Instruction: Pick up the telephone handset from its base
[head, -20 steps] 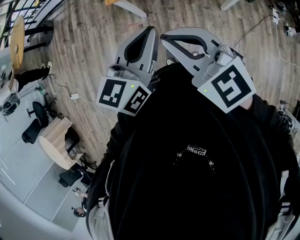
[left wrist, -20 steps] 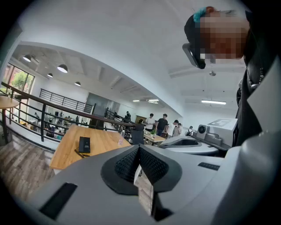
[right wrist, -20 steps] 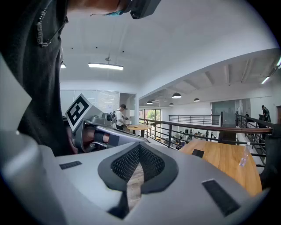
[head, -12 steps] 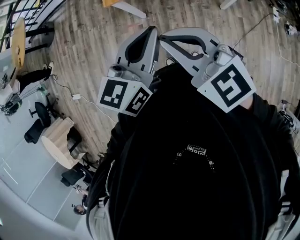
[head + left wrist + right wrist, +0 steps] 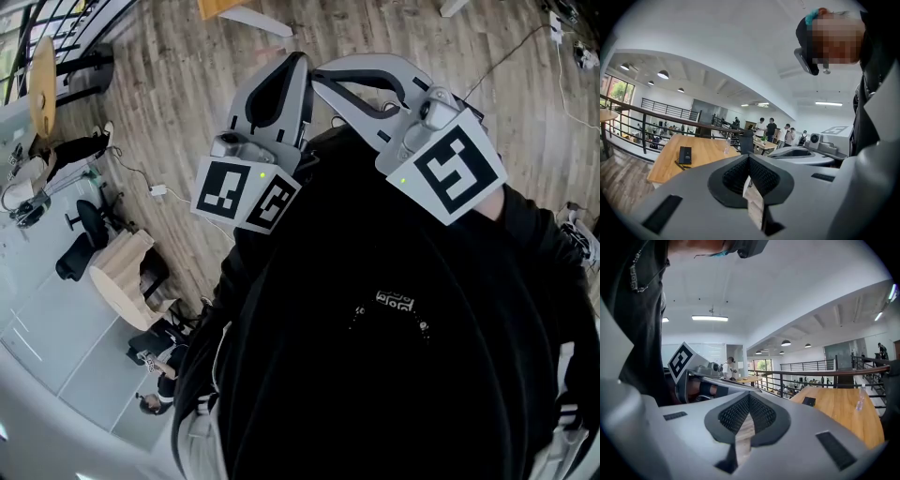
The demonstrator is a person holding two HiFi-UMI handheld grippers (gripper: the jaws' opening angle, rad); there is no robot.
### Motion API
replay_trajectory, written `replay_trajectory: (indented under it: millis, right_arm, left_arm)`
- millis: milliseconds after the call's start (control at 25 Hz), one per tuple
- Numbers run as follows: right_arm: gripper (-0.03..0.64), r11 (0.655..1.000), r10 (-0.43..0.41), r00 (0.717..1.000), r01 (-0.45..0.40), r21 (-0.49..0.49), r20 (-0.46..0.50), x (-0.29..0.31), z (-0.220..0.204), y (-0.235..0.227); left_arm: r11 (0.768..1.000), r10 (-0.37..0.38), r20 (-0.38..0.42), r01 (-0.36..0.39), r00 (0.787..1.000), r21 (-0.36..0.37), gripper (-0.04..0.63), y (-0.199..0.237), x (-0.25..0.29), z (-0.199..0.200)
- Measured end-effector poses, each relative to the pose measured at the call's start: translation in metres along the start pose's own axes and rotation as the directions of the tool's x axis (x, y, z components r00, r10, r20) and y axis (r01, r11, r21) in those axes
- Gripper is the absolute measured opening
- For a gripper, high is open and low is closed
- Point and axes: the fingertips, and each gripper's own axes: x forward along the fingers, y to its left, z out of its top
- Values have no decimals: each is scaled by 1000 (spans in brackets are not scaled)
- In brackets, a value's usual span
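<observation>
- Step: pre-start by my read, no reach under way. Both tools sit up close against the person's black top (image 5: 394,375) and point roughly level across the room.
- The left gripper (image 5: 749,157) has its jaws together, pads meeting at the tips, nothing btwn them.
- The right gripper (image 5: 749,397) is the same: jaws together, empty. Only a sliver of floor shows below the pads.
- The telephone handset and its base are not in any view. Head view gives me just wood floor (image 5: 178,103) and the torso.
- Gripper views show a far wooden table (image 5: 708,152) w/ a small dark flat item (image 5: 685,155) on it. It's too small to ID and I wouldn't call it the phone.
- Next, as I judge it: find the phone first by turning or tilting till the base is in frame. Then jaws apart on one gripper before the approach, lined up across the handset's narrow middle.
- Risk: going in w/ jaws together would likely just knock the handset off its cradle.
</observation>
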Motion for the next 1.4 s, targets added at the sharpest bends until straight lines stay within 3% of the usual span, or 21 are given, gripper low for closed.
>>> replay_trajectory:
  millis: [280, 880, 1000, 1160, 1280, 1400]
  right_arm:
    - [17, 999, 24, 1000, -24, 46, -9, -1, -11, 0]
    - [17, 996, -94, 996, 94, 7, -10, 12, 1, -45]
    - [17, 997, -73, 997, 73, -3, 23, 23, -1, -64]
    - [17, 986, -114, 992, 107, 130, 51, 33, -8, -100]
    - [17, 989, -94, 996, 93, 111, 1, 44, 1, -93]
    - [17, 997, -46, 999, 46, 60, -3, 78, 11, -82]
  left_arm:
    - [1000, -8, -21, 7, 1000, -28, 6, 0, 2, -11]
    - [991, -135, -16, 136, 991, 8, 6, 15, 45, 10]
    - [993, -117, -10, 117, 993, 15, 6, 30, 62, 11]
    - [994, -107, -1, 107, 994, -16, 6, 49, 95, 7]
    - [992, -110, 7, 110, 994, -55, 6, 57, 84, 19]
    - [996, -81, 26, 82, 996, -43, 6, 87, 64, 35]
